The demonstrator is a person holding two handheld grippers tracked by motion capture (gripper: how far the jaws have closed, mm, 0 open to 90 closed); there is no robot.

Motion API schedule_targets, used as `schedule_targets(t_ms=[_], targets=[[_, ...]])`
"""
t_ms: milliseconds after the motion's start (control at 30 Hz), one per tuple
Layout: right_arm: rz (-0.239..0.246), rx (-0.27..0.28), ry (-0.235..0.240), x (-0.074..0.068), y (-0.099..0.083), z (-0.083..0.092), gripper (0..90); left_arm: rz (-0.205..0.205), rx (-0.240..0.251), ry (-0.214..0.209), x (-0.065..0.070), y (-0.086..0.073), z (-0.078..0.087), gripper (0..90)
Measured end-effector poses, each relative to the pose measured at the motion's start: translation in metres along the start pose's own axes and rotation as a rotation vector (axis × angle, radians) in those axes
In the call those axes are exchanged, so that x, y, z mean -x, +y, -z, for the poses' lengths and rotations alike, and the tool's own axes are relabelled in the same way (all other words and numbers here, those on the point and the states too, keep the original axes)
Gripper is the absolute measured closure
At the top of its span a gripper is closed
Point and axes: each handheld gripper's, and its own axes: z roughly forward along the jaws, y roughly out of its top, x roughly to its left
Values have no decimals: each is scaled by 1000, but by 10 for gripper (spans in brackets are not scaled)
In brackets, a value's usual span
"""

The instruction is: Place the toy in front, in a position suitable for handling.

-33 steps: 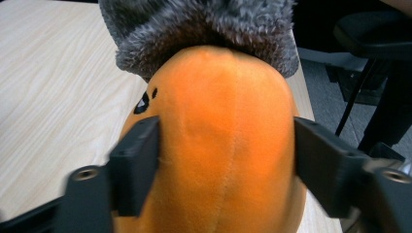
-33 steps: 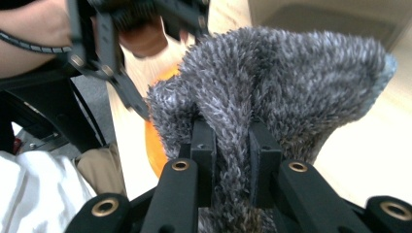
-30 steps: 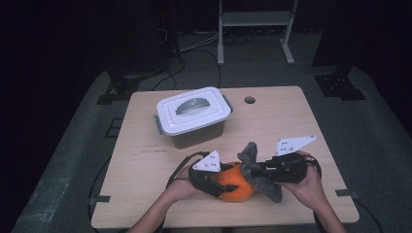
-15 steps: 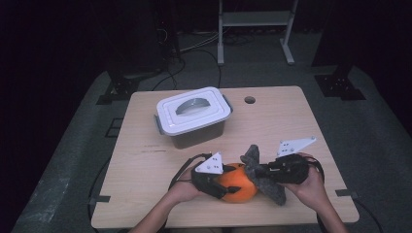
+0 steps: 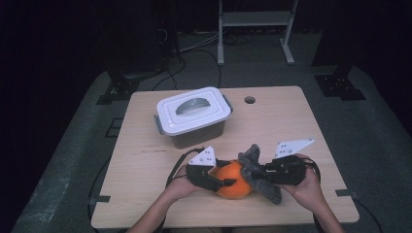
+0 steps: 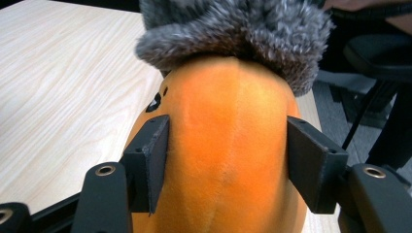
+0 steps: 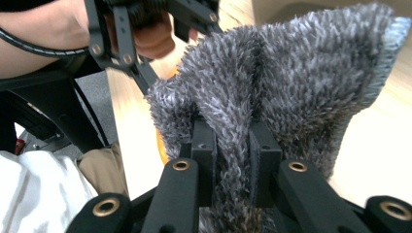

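Note:
An orange plush ball (image 5: 234, 178) lies near the table's front edge, and my left gripper (image 5: 228, 182) is shut on it from the left. In the left gripper view both black pads (image 6: 156, 150) press the orange plush ball (image 6: 228, 145) on its sides. A grey furry cloth (image 5: 260, 174) drapes over the ball's right side. My right gripper (image 5: 265, 173) is shut on this cloth. A fold of the furry cloth (image 7: 291, 82) sits pinched between the pads (image 7: 204, 145) in the right gripper view.
A white-lidded plastic box (image 5: 193, 115) stands behind the hands, left of the table's middle. The wooden table (image 5: 282, 121) has a small round hole (image 5: 249, 100) near its far edge. Cables trail off the front left.

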Motion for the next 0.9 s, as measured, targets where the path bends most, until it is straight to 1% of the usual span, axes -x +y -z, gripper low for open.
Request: schedule_targets(t_ms=[100, 167, 233, 300, 367, 433, 500, 600, 700, 767, 833, 900], targets=[[-19, -9, -8, 6, -5, 0, 762, 28, 13, 4, -4, -1, 2, 371], [-27, -20, -18, 9, -7, 1, 762, 35, 15, 6, -4, -1, 2, 370], [-33, -17, -20, 8, -6, 2, 761, 37, 18, 8, -4, -2, 2, 369], [-15, -5, -30, 3, -2, 3, 761, 42, 20, 10, -4, -2, 2, 368], [7, 10, -17, -3, 4, 3, 761, 46, 21, 16, -4, -2, 2, 368], [27, 3, -18, -7, 7, 1, 760, 56, 25, 17, -5, -2, 3, 369], [21, 0, -13, -6, 6, -2, 760, 65, 27, 23, -6, -1, 5, 376], [-3, 2, -7, 1, 1, -3, 760, 64, 34, 37, -8, 1, 9, 395], [-26, -17, -13, 8, -6, -4, 758, 62, 31, 56, -8, 1, 11, 400], [-40, -22, -12, 10, -8, -5, 758, 50, 27, 71, -8, 3, 13, 401], [-37, -4, -13, 9, -5, -4, 758, 38, 28, 96, -6, 6, 15, 401], [-30, 22, -7, 7, -1, -2, 758, 16, 10, 131, -4, 8, 17, 401]])
